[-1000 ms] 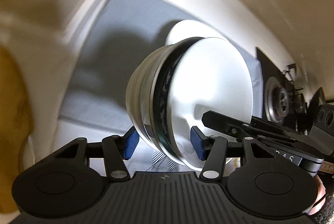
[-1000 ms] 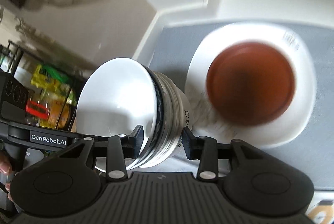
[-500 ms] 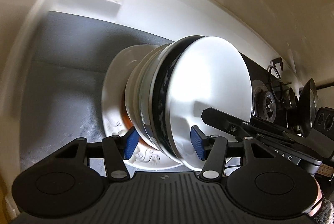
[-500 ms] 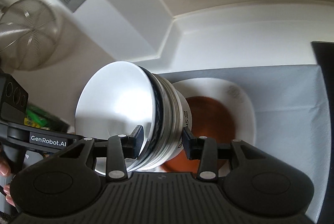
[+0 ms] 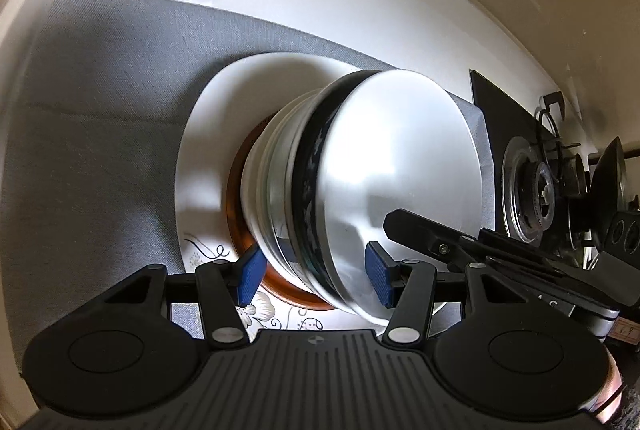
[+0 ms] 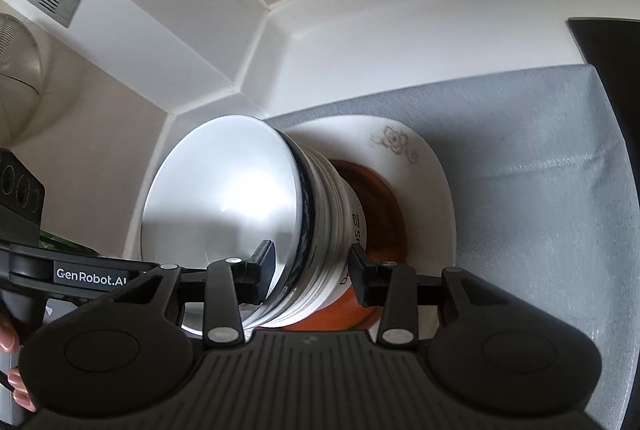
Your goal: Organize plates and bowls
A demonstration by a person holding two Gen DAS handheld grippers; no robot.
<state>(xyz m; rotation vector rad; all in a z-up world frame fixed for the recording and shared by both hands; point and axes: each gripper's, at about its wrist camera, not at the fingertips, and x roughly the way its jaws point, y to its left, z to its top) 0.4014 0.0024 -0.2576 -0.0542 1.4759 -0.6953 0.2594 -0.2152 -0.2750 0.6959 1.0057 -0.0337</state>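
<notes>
The grey mat (image 5: 100, 117) carries a white plate (image 5: 208, 133) with a brown dish (image 6: 380, 213) on it. The stack of bowls (image 5: 360, 189) hangs just above them; if either grip slips, it could drop and chip them. The left gripper (image 5: 312, 272) and right gripper (image 6: 310, 272) each pinch its rims from opposite sides.
</notes>
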